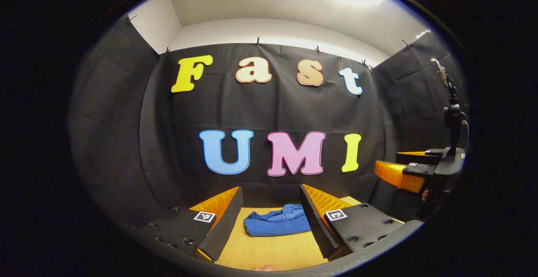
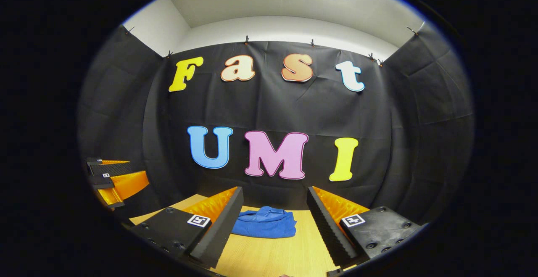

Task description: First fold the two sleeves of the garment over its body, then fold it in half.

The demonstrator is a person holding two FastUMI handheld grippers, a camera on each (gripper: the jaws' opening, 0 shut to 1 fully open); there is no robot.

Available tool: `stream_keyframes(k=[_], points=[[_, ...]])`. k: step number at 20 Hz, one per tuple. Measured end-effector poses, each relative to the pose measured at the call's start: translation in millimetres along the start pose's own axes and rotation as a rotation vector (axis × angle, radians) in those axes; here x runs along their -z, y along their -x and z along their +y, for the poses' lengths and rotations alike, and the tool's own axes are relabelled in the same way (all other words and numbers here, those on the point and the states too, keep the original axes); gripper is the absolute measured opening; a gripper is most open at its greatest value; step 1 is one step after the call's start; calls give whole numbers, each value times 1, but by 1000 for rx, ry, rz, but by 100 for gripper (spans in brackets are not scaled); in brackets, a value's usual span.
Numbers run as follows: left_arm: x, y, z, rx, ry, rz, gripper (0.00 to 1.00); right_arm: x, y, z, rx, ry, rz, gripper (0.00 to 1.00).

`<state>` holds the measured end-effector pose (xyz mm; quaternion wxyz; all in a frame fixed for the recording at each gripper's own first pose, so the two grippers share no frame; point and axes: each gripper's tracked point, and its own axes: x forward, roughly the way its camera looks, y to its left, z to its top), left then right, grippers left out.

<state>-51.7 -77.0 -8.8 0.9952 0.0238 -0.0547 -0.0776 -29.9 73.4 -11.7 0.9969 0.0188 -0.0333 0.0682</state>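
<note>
- the blue garment (image 1: 277, 222) was lying on the wooden table (image 1: 269, 254) in a compact, rumpled bundle, back toward the table's far edge, close under the black cloth wall (image 1: 269, 113)
- in the right gripper view the same garment (image 2: 265, 223) looked bunched up too, with a few creases on top. couldn't pick out separate sleeves from either view
- left gripper (image 1: 271, 209) was released, its two fingers spread wide apart with nothing between them. it hung above the table's near edge, clear of the cloth
- right gripper (image 2: 273, 218) was the same deal: fingers splayed open, holding nothing, up off the table on the near side, the garment lying out ahead in the gap between them
- neither tool was touching the garment
- in the left gripper view the right gripper (image 1: 410, 172) also showed off at the right edge, well apart from the garment, with a dark stand (image 1: 452, 117) rising just behind it
- in the right gripper view the left gripper (image 2: 115, 180) sat at the left edge, held up above table height
</note>
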Motion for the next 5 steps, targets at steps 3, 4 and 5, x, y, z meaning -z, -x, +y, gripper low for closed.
stream_keyframes(k=[3,4,5], points=[[1,-6,-2,0,-4,-4,77,-3,-2,-6,6,3,-5,97],[1,-7,-4,4,-1,-2,79,-2,-4,-7,6,0,-4,97],[1,-8,-7,11,2,2,79,-2,-3,-9,9,-5,-2,97]])
